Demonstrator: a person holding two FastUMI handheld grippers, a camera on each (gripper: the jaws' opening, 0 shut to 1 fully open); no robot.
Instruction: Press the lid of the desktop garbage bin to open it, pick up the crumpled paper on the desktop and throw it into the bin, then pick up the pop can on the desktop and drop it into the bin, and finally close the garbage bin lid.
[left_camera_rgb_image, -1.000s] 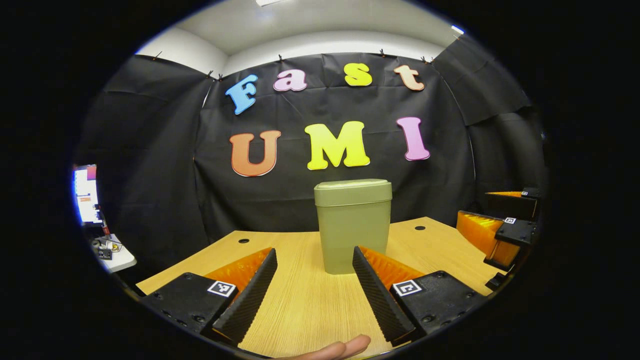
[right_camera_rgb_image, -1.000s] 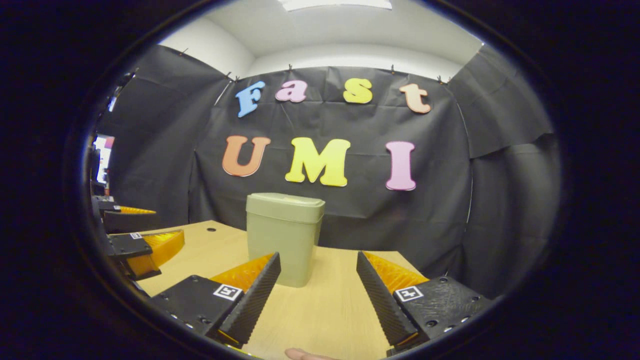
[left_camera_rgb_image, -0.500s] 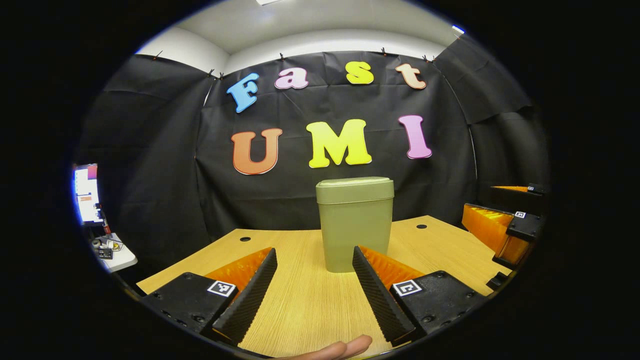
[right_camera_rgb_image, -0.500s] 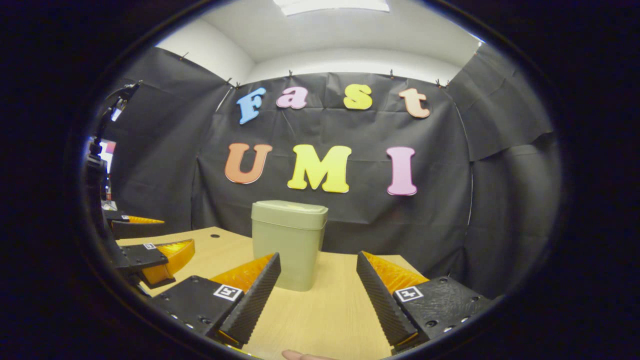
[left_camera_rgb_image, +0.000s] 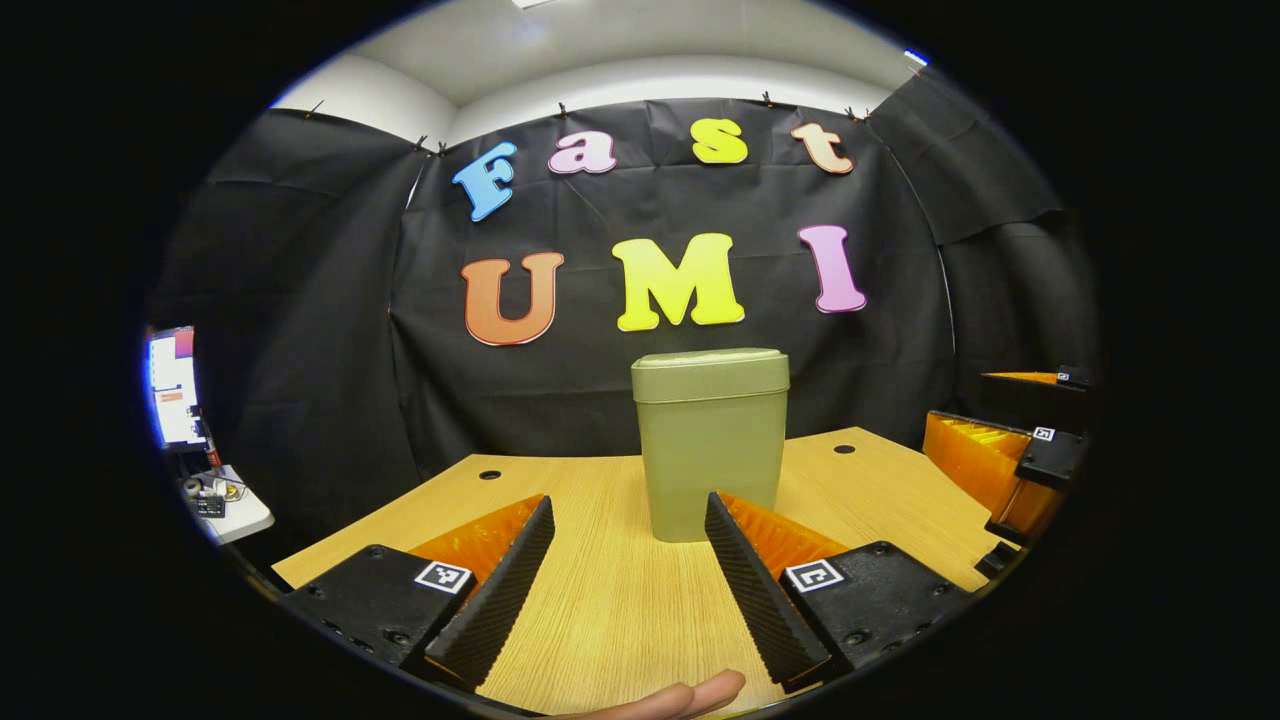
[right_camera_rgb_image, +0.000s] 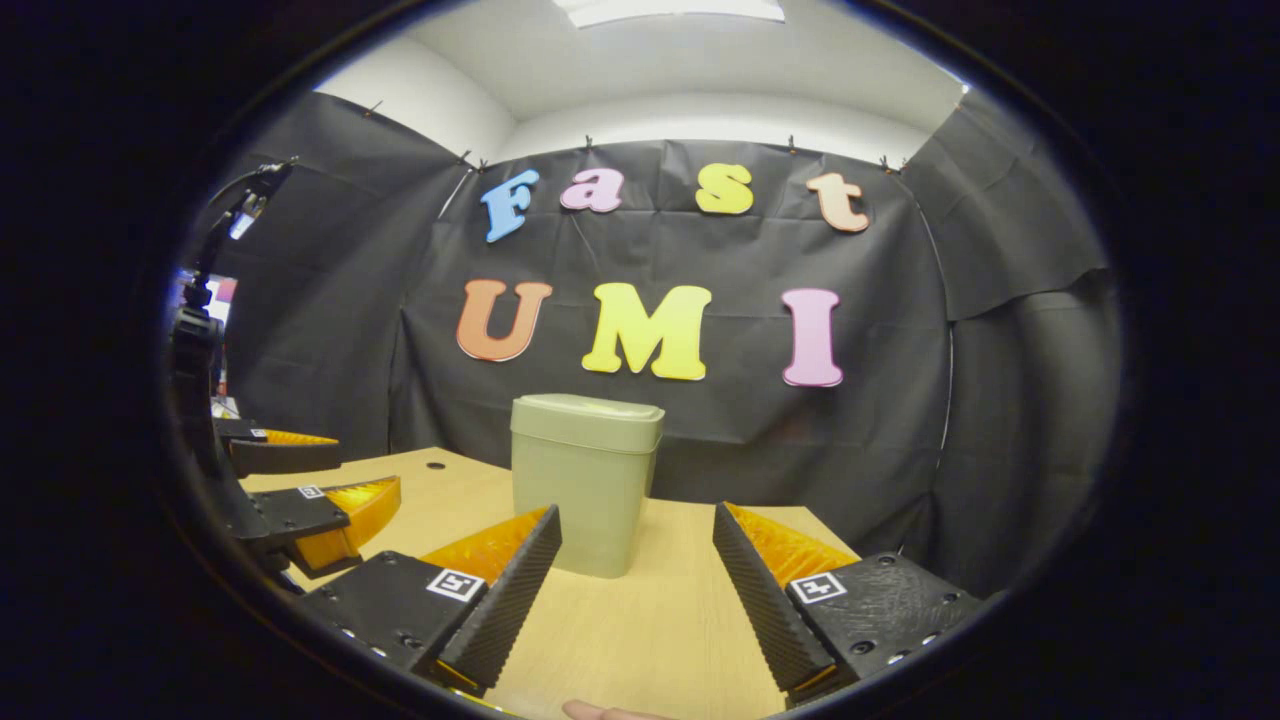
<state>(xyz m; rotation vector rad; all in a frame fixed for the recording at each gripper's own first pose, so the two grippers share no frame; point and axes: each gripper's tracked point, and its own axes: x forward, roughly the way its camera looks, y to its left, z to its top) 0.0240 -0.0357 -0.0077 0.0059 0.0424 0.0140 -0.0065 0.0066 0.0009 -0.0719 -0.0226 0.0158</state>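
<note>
**Left gripper view: bin ahead with its lid down, both of your grippers spread and holding nothing**

In the left gripper view, going left to right: a lit screen (left_camera_rgb_image: 172, 388) sits at the far left edge, off the table (left_camera_rgb_image: 620, 610). Your left gripper (left_camera_rgb_image: 628, 572) hovers low over the wood with its jaws wide apart and nothing between them. The bin (left_camera_rgb_image: 711, 443) stands upright on the table just beyond the fingertips, closer to the right one, lid (left_camera_rgb_image: 709, 372) closed. At the right edge your right gripper (left_camera_rgb_image: 1005, 455) hangs beside the table.

In the right gripper view, your left gripper (right_camera_rgb_image: 300, 480) shows at the left, jaws parted and empty. Your right gripper (right_camera_rgb_image: 636, 575) is likewise wide open, gripping nothing. The bin stands past its left fingertip, well left of centre, and apart from both fingers. A fingertip (right_camera_rgb_image: 600, 711) of your hand peeks in at the bottom edge.
</note>
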